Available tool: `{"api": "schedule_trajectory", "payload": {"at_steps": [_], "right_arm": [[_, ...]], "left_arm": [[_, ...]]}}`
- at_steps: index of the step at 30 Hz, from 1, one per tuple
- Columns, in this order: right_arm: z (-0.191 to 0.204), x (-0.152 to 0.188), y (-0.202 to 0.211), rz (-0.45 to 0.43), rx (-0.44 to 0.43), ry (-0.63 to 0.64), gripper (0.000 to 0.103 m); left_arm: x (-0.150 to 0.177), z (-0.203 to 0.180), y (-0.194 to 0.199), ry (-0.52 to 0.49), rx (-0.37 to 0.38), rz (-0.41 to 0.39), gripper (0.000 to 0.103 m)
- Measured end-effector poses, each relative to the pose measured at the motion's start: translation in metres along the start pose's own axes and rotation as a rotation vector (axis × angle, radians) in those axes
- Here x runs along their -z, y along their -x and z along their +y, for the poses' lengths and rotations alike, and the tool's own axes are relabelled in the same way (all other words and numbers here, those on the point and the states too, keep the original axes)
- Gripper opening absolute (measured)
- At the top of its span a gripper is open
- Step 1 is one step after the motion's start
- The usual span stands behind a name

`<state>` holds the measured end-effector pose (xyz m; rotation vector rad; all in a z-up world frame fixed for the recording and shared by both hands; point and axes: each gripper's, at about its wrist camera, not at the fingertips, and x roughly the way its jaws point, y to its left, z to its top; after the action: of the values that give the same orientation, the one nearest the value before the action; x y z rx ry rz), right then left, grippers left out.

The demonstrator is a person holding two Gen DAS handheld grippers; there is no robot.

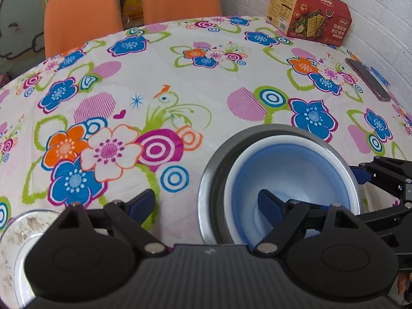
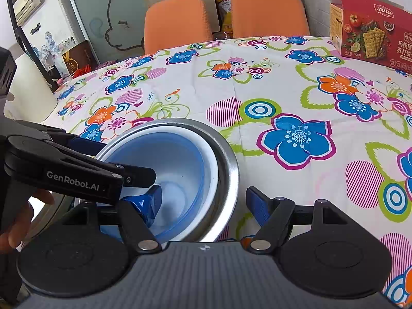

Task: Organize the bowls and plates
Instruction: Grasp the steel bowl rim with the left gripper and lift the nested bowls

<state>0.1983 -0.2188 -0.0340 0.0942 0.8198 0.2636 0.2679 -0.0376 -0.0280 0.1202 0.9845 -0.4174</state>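
Both tools sit closest to me: my right tool (image 2: 203, 199) is spread apart astride the near wall of the nested bowls, one finger inside, one outside; my left tool (image 1: 206, 200) is likewise apart, one finger dipping into the blue bowl (image 1: 291, 170). That bowl rests inside the metal bowl (image 1: 208, 180) on the flowered tabletop (image 1: 180, 77), with a patterned plate (image 1: 15, 231) at the left edge. If I close on both walls at once, the stack may lift crookedly or the inner bowl may slip. My left tool reads "GenRobot.AI"; the red cracker box (image 2: 370, 31) carries Chinese print.
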Motion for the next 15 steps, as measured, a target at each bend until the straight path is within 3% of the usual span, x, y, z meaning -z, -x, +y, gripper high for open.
{"api": "schedule_trajectory", "payload": {"at_steps": [15], "right_arm": [[0.0024, 0.0064, -0.0002, -0.033, 0.003, 0.052, 0.060]], "left_arm": [[0.0024, 0.0006, -0.0047, -0.005, -0.010, 0.021, 0.084]]}}
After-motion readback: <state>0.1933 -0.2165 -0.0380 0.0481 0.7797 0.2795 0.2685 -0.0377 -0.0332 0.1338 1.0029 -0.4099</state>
